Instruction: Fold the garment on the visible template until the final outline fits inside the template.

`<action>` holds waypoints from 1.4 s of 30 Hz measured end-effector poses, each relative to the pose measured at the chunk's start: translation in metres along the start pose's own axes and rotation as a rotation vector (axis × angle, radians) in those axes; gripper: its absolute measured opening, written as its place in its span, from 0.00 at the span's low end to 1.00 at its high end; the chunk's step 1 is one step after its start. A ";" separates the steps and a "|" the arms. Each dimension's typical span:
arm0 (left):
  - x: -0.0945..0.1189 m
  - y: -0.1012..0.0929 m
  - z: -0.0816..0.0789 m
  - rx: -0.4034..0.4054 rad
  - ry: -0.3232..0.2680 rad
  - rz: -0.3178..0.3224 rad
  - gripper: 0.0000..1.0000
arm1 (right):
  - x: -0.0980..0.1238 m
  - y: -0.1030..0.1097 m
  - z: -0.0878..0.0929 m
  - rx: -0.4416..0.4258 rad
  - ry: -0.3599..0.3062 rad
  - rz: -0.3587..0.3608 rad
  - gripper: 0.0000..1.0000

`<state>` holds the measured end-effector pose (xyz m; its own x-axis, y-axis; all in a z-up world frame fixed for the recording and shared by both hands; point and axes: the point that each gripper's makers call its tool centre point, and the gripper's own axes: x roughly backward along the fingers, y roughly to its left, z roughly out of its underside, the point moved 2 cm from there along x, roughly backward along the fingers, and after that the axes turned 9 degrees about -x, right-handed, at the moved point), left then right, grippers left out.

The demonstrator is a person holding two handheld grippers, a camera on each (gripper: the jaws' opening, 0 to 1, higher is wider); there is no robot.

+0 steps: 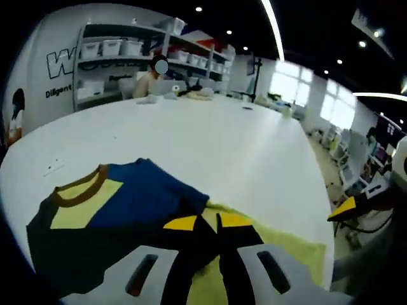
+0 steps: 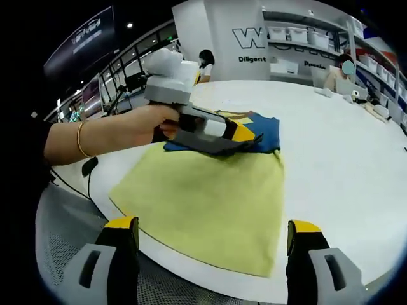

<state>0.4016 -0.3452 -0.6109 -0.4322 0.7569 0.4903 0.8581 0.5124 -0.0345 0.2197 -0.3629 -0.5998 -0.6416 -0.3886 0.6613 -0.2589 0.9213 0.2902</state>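
**Folded garment pinched at the edge of a yellow template**

A large white table (image 2: 356,165) carried a yellow-green rectangular template (image 2: 210,203), laid flat near the table's rounded edge. At the far end of the template lay the garment (image 1: 121,203), a shirt in blue, black and pale yellow blocks with a brown collar. It had been folded into a compact bundle. Part of it rested on the template and part on the bare table just beyond.

In the right gripper view, a person's hand (image 2: 143,121) with a gold bracelet held the left gripper (image 2: 245,136) low over the garment. Its yellow-tipped jaws were pressed together on a dark fold of the cloth. The left gripper view agreed: the two jaws met at their yellow tips with black fabric caught between them.

The right gripper (image 2: 213,238) hung above the near edge of the template, its jaws spread wide apart, with nothing between them. In the left gripper view it appeared at the right side, off the table's edge.

Behind the table stood white shelves (image 1: 127,51) with storage bins, and a seated person (image 1: 152,79) worked at the far end.
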 end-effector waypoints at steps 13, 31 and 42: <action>0.018 0.036 -0.011 -0.052 -0.037 -0.133 0.80 | -0.004 0.003 -0.006 -0.017 -0.021 -0.013 0.99; 0.069 0.088 0.010 0.045 -0.028 -0.245 0.99 | -0.008 0.005 -0.009 -0.021 -0.031 -0.018 0.99; 0.104 0.127 0.035 0.099 0.008 -0.329 0.86 | -0.012 0.005 -0.010 -0.024 -0.026 -0.019 0.99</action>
<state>0.4559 -0.1871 -0.5951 -0.6788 0.5412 0.4963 0.6415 0.7659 0.0423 0.2333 -0.3540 -0.5998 -0.6555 -0.4056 0.6370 -0.2539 0.9128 0.3199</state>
